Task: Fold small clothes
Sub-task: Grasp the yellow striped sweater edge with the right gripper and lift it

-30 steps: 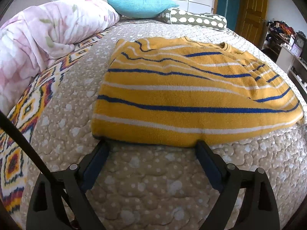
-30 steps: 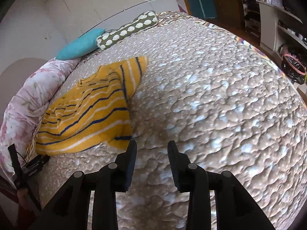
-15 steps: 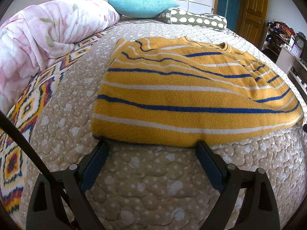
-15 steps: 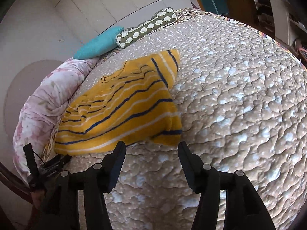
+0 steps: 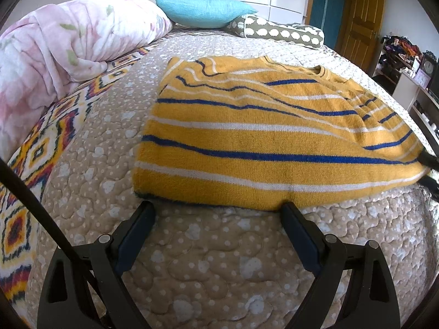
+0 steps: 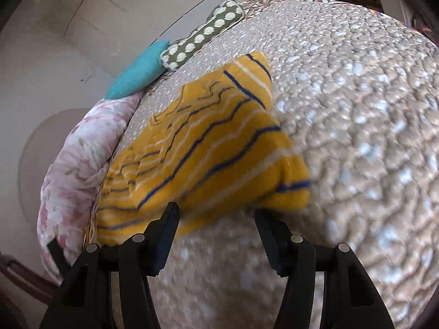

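Note:
A yellow sweater point(image 5: 255, 142) with blue and white stripes lies flat on the beige quilted bed point(image 5: 208, 260). My left gripper point(image 5: 218, 208) is open, its fingertips right at the sweater's near hem, holding nothing. In the right wrist view the sweater point(image 6: 208, 156) is seen from its right side. My right gripper point(image 6: 216, 213) is open wide, its fingertips at the sweater's near corner, holding nothing. The right gripper's tip point(image 5: 428, 161) shows at the sweater's right corner in the left wrist view.
A pink floral duvet point(image 5: 60, 52) is bunched at the left on a patterned blanket point(image 5: 41, 148). A turquoise pillow point(image 5: 203, 8) and a dotted bolster point(image 5: 279, 30) lie at the head. A wooden door point(image 5: 359, 19) and shelves point(image 5: 411, 82) stand right.
My right gripper has opened wider and moved left up to the sweater's right corner. My left gripper has stayed put, open at the hem.

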`<state>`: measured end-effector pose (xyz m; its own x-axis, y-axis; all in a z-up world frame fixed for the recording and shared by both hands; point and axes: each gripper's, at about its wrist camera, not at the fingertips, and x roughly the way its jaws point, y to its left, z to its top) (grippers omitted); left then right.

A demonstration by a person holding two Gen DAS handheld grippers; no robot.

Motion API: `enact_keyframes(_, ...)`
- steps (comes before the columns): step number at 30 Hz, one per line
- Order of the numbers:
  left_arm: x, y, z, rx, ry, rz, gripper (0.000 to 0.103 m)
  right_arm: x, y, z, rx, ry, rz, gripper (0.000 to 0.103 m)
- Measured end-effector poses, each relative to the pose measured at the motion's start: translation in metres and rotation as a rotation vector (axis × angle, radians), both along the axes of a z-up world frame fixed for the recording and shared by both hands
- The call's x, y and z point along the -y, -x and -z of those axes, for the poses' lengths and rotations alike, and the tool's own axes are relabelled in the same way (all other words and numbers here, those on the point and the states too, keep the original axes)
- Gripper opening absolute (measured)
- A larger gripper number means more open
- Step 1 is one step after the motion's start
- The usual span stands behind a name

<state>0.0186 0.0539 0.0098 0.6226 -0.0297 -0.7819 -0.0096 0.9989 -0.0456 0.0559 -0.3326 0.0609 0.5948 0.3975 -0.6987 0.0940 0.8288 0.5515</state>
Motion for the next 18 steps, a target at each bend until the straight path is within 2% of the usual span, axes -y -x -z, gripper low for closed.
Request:
enact_keyframes(2,-0.002,0.003,-0.002,0.013,0.012,-0.003,0.092,-0.002,-0.013,0.002,-0.005,0.012,0.039,0.062)
enact_keyframes(4,-0.009,0.012,-0.009,0.065,0.05,-0.017,0.092,-0.005,-0.025,0.002,-0.02,0.04,0.078,0.059)
enact_keyframes(6,-0.025,0.026,-0.021,0.109,0.188,0.001,0.092,-0.01,-0.038,-0.004,-0.046,0.105,0.105,0.026)
enact_keyframes(7,-0.032,0.03,-0.024,0.113,0.236,0.003,0.092,-0.016,-0.045,-0.01,-0.051,0.138,0.091,0.021)
enact_keyframes(9,-0.056,0.042,-0.036,0.147,0.298,-0.048,0.092,-0.037,-0.056,-0.033,-0.021,0.276,0.076,0.018)
enact_keyframes(10,-0.066,0.046,-0.041,0.17,0.304,-0.084,0.092,-0.06,-0.062,-0.052,0.026,0.37,0.045,0.017)
enact_keyframes(12,-0.098,0.054,-0.051,0.231,0.299,-0.21,0.092,-0.099,-0.067,-0.076,0.098,0.472,-0.021,0.014)
enact_keyframes(14,-0.127,0.059,-0.053,0.257,0.271,-0.338,0.092,-0.154,-0.072,-0.095,0.17,0.532,-0.136,0.012)
enact_keyframes(16,-0.153,0.064,-0.05,0.253,0.266,-0.447,0.092,-0.217,-0.073,-0.098,0.219,0.6,-0.264,0.011)
enact_keyframes(18,-0.176,0.07,-0.045,0.25,0.312,-0.518,0.092,-0.281,-0.069,-0.081,0.236,0.642,-0.415,0.011)
